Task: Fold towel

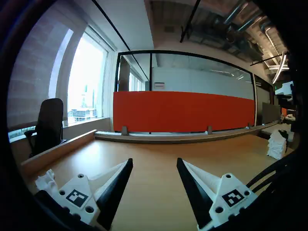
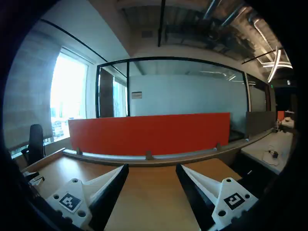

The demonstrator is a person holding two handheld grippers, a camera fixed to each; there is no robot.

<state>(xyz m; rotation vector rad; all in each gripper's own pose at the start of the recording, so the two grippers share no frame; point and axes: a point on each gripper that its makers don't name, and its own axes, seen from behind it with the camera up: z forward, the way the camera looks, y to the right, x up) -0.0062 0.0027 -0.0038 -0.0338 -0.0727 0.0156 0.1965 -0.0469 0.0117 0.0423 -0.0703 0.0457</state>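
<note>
In the left gripper view my left gripper (image 1: 154, 163) hangs open over the wooden desk (image 1: 161, 161), nothing between its fingers. A stack of folded white towels (image 1: 277, 144) stands on the desk at the far right, well away from the fingertips. In the right gripper view my right gripper (image 2: 152, 169) is open too, over the same kind of wooden desktop (image 2: 154, 196), holding nothing.
An orange divider panel (image 1: 181, 111) runs along the desk's far edge. A black office chair (image 1: 48, 125) stands at the left by the window. Another white desk (image 2: 269, 148) with a cable lies to the right. Dark cables (image 1: 273, 173) cross the lower right.
</note>
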